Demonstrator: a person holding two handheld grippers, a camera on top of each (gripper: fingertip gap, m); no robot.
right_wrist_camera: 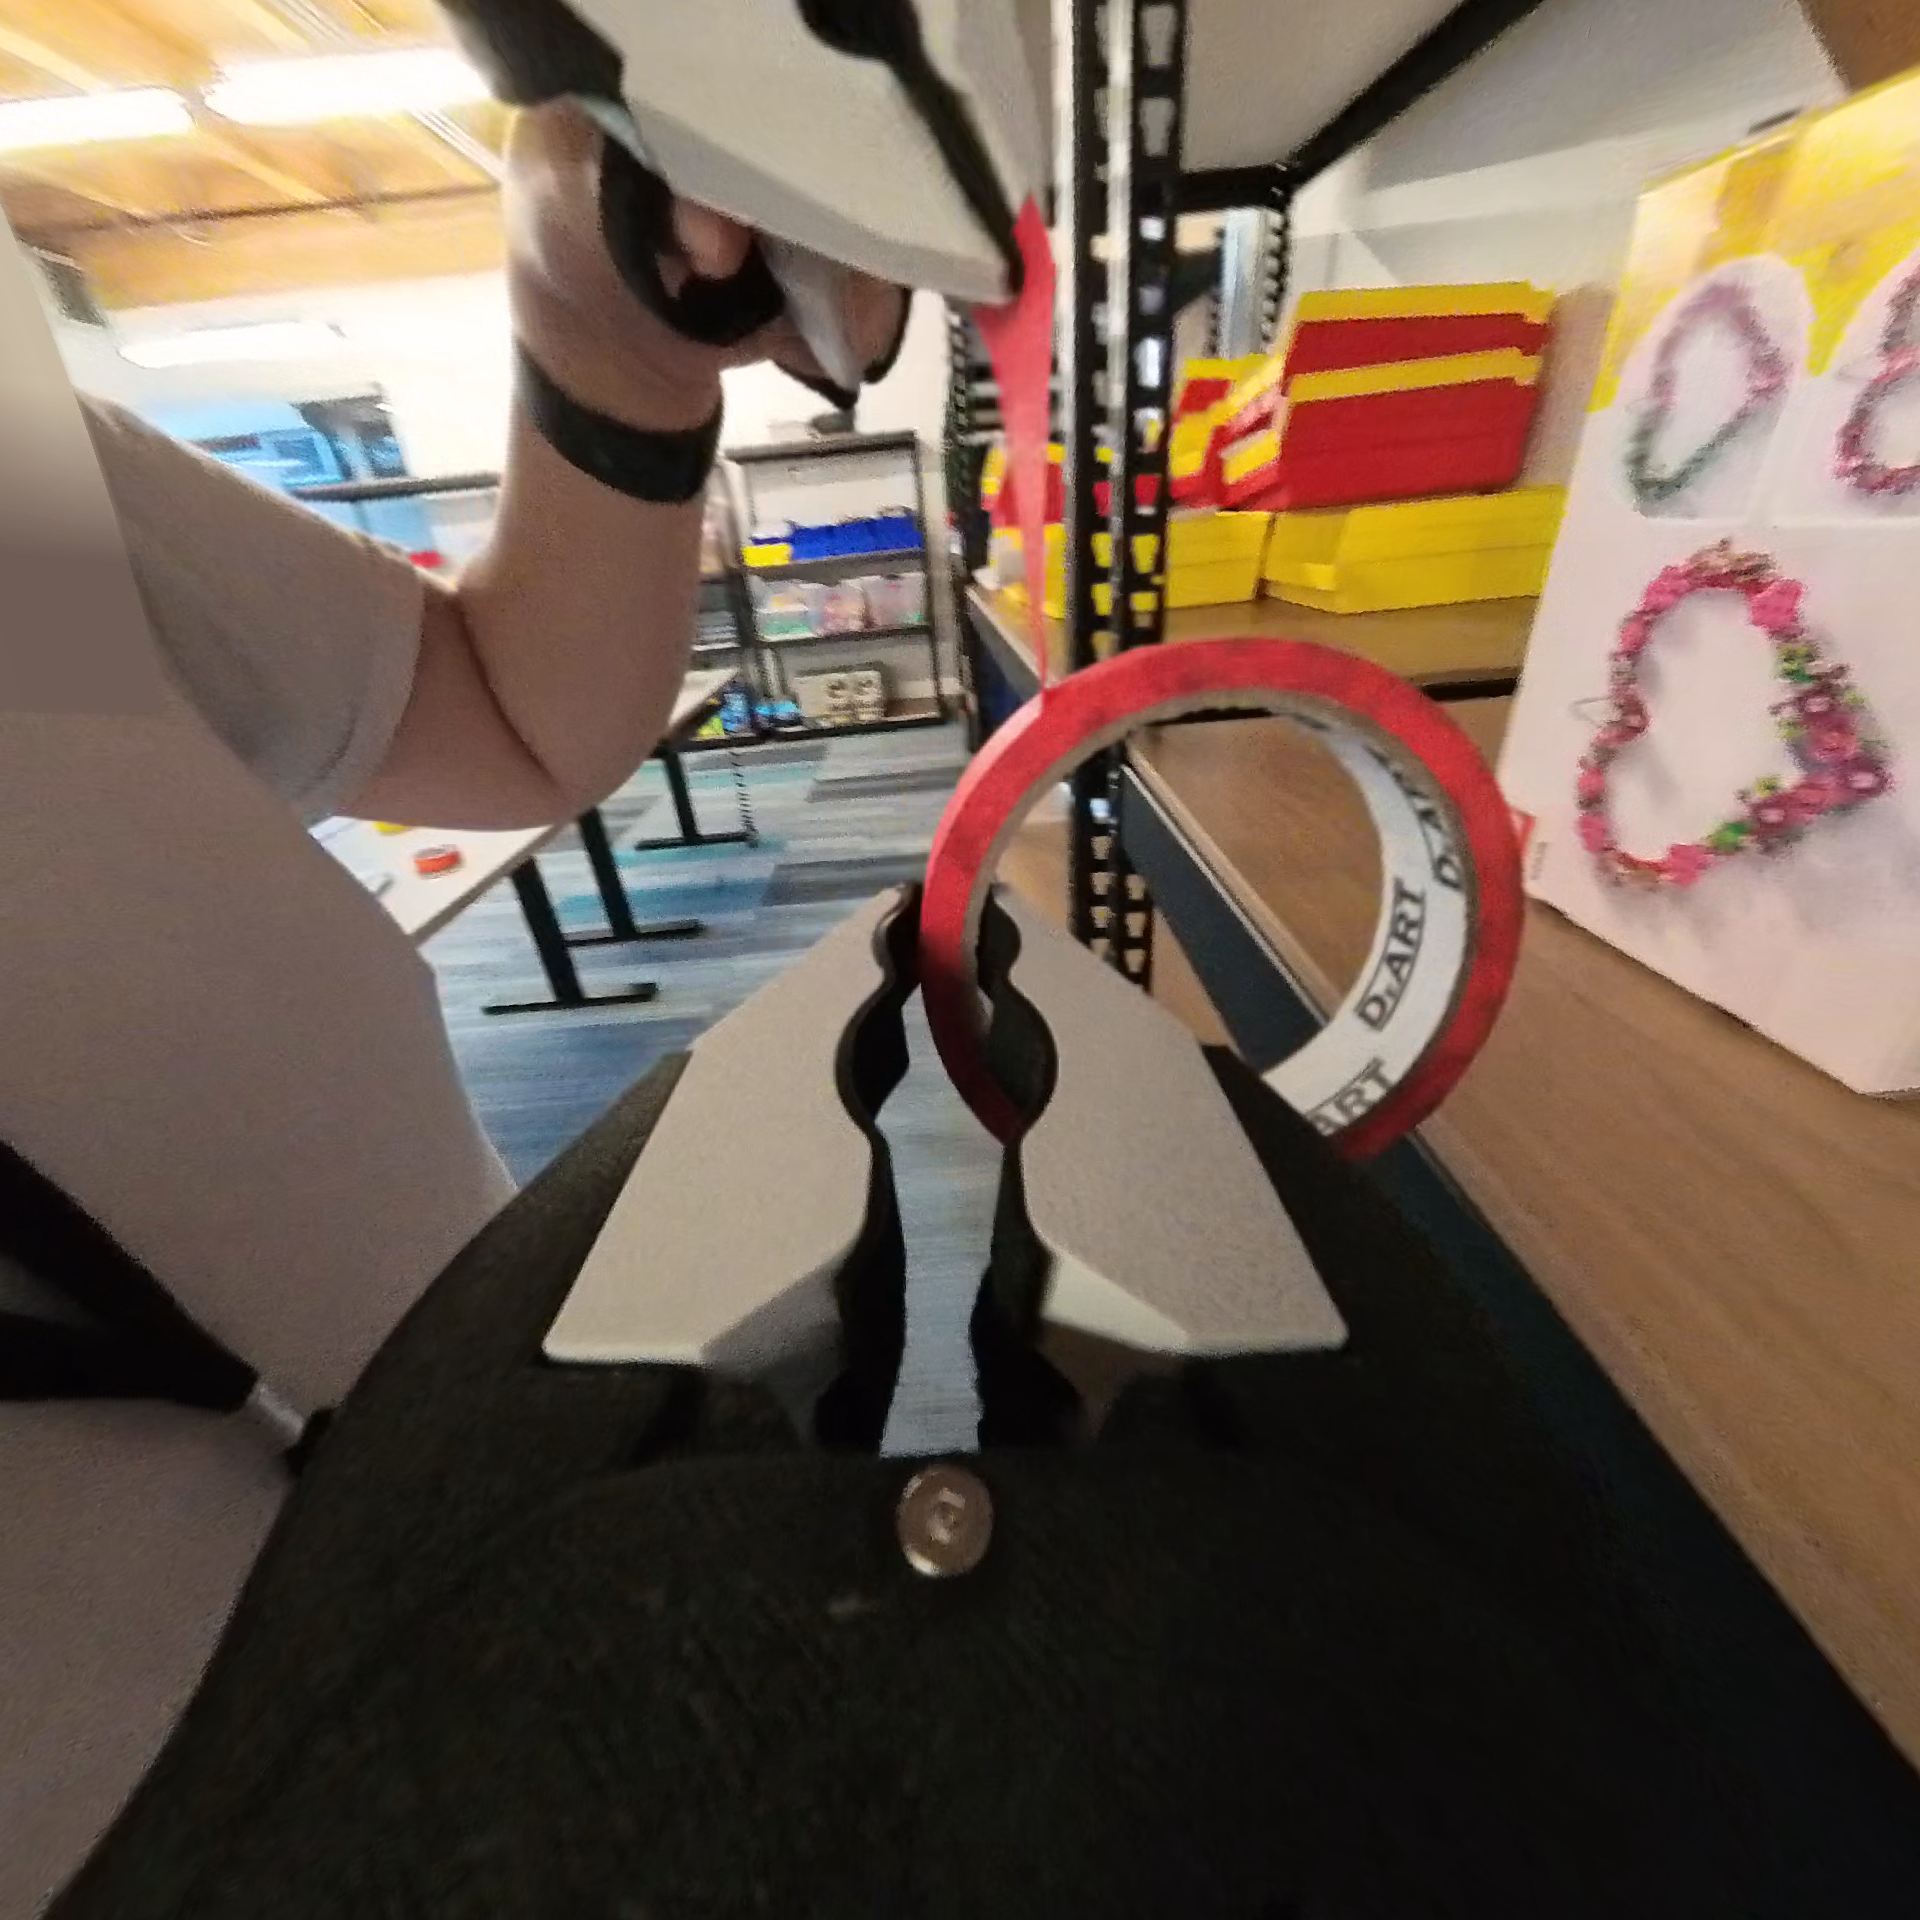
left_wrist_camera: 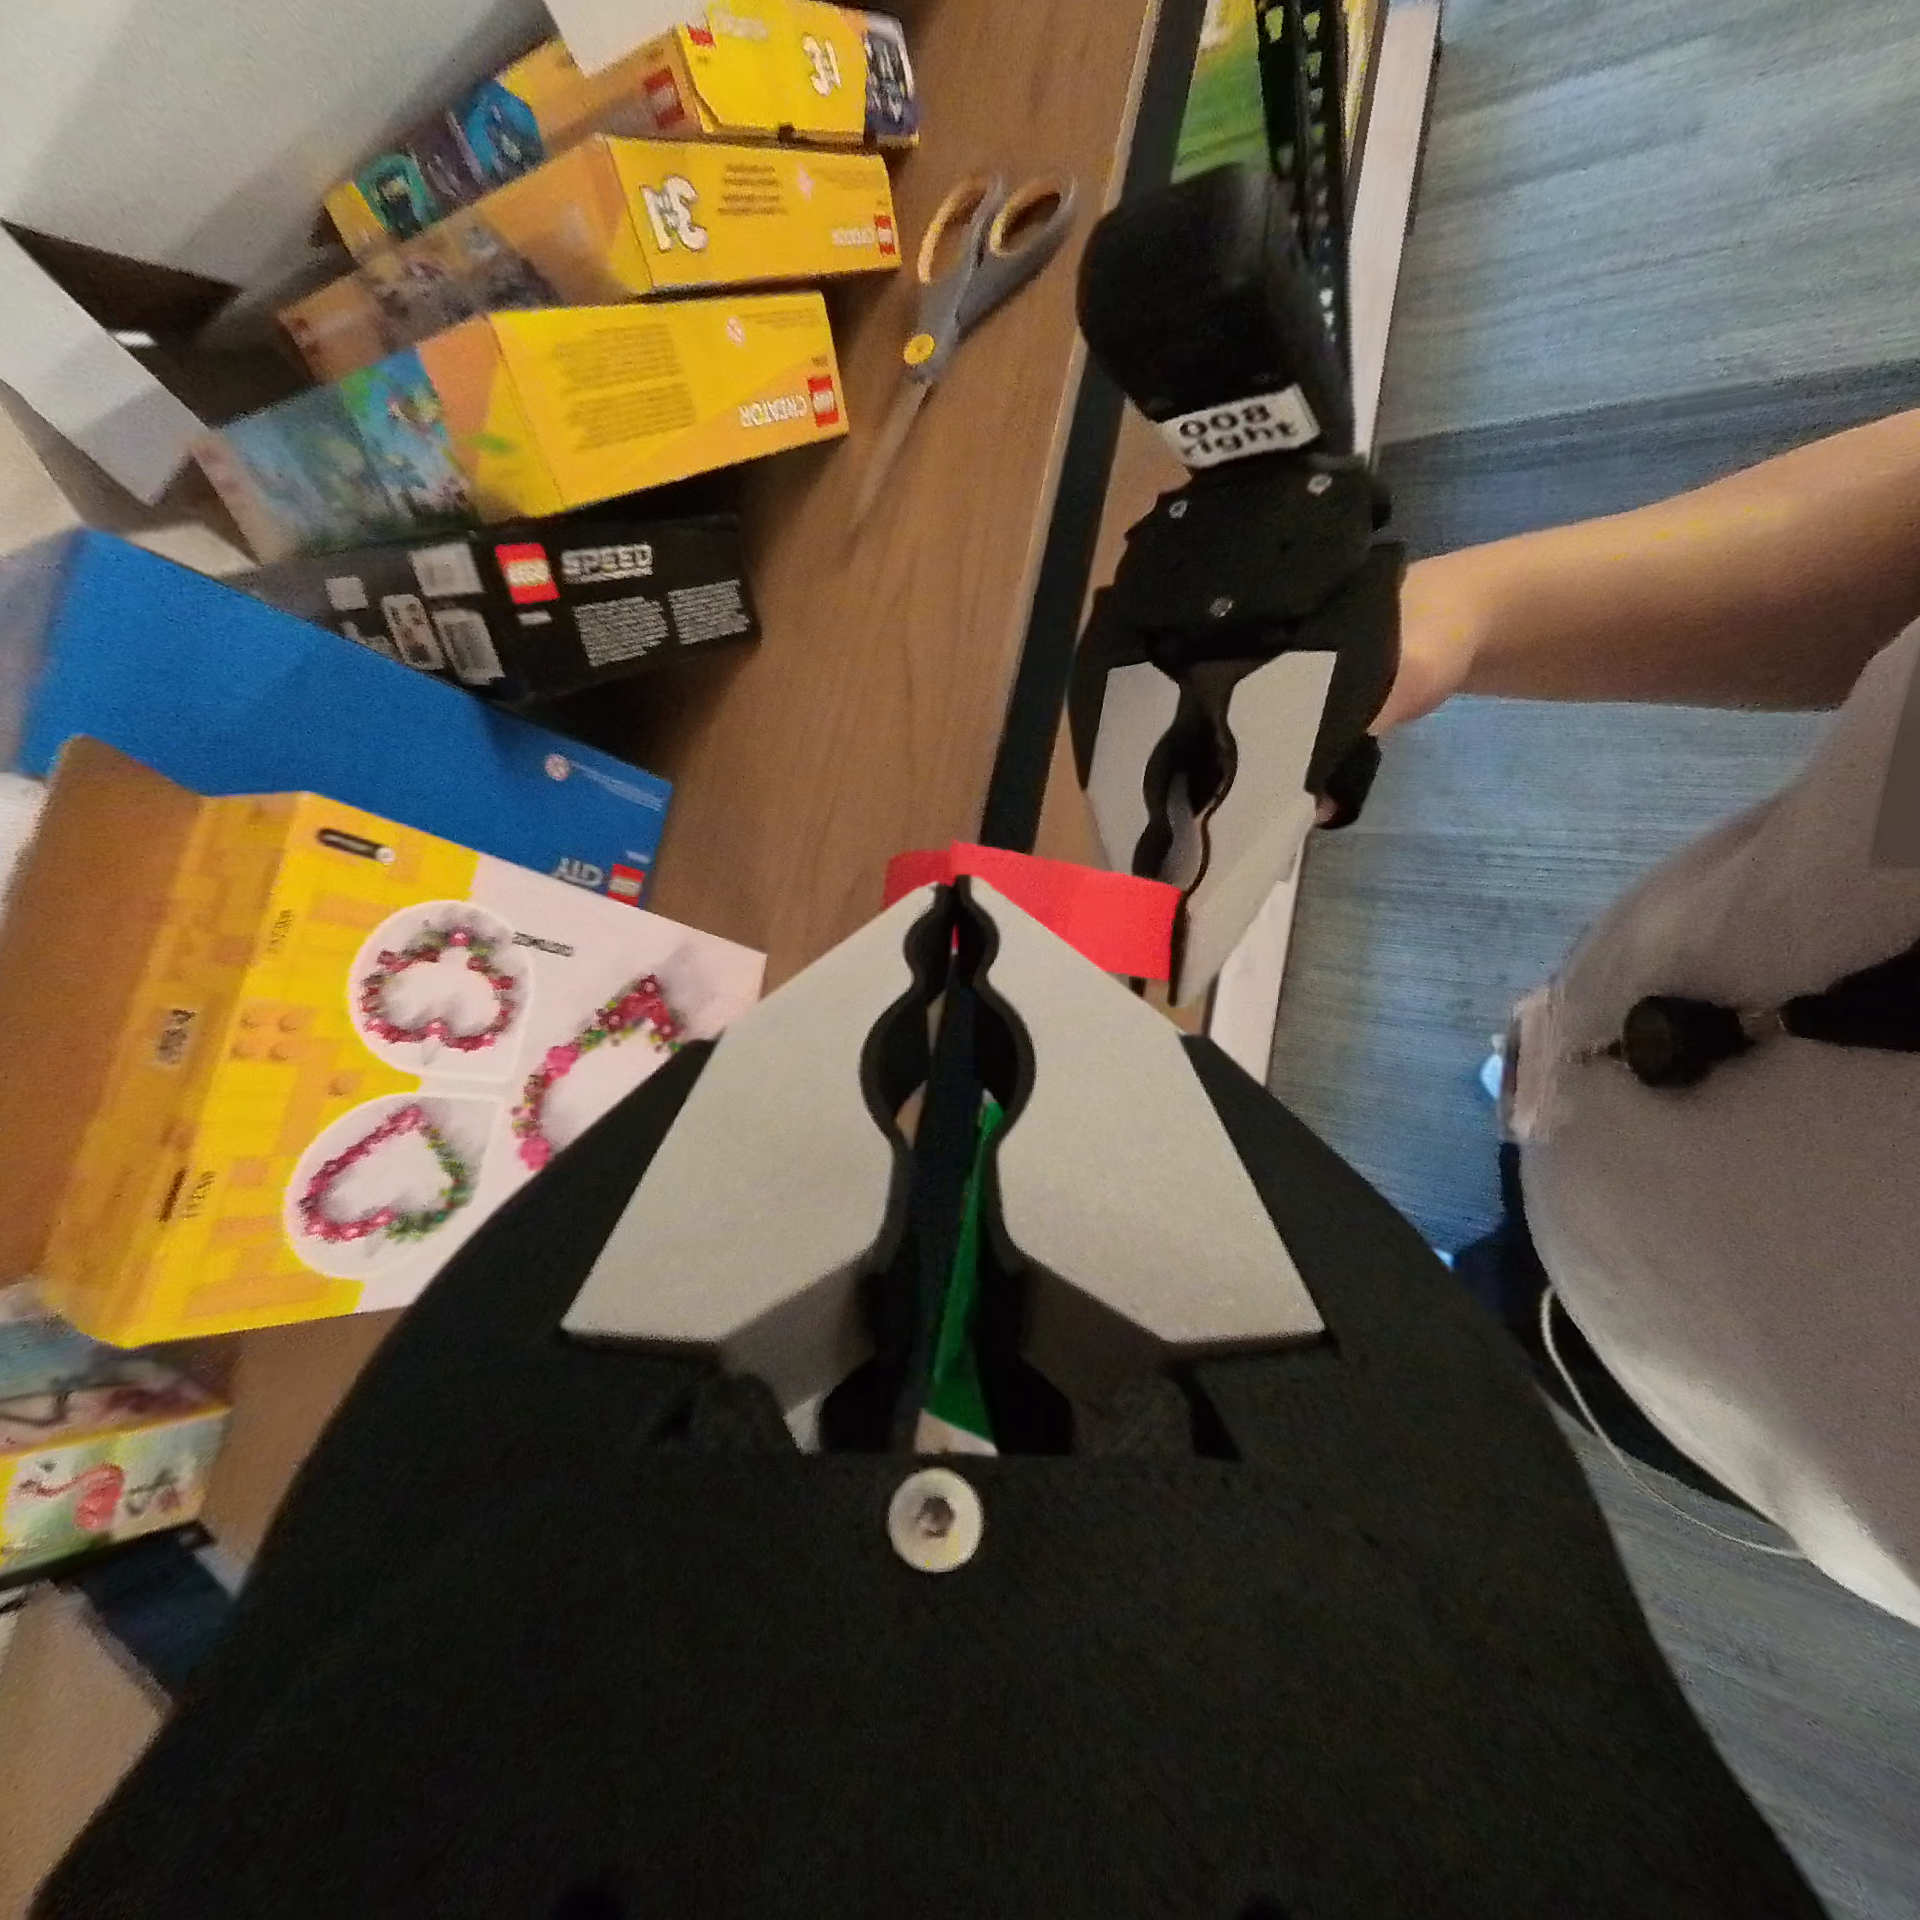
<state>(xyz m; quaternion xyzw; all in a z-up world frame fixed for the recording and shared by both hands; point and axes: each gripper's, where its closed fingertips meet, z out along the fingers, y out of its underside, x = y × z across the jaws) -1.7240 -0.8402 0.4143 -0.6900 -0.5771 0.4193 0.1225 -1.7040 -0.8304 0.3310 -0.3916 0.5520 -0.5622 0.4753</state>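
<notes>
On the wooden shelf board [left_wrist_camera: 883, 644] before me, grey-handled scissors [left_wrist_camera: 966, 301] lie near its front edge. Yellow boxes [left_wrist_camera: 665, 400], a black box [left_wrist_camera: 561, 603] and a blue box [left_wrist_camera: 260, 675] sit further in. I see a box printed with flower hearts [left_wrist_camera: 343, 1060] nearest, and red and yellow bins [right_wrist_camera: 1403, 488] stacked at the far end.

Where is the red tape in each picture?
Left wrist view: a strip of the red tape sits just above the middle, pinched at the tip of the left tool.
Right wrist view: the red tape roll is right of the middle, gripped by the right tool; its strip runs up.
Shared landmark: the box with pink heart wreaths.
</notes>
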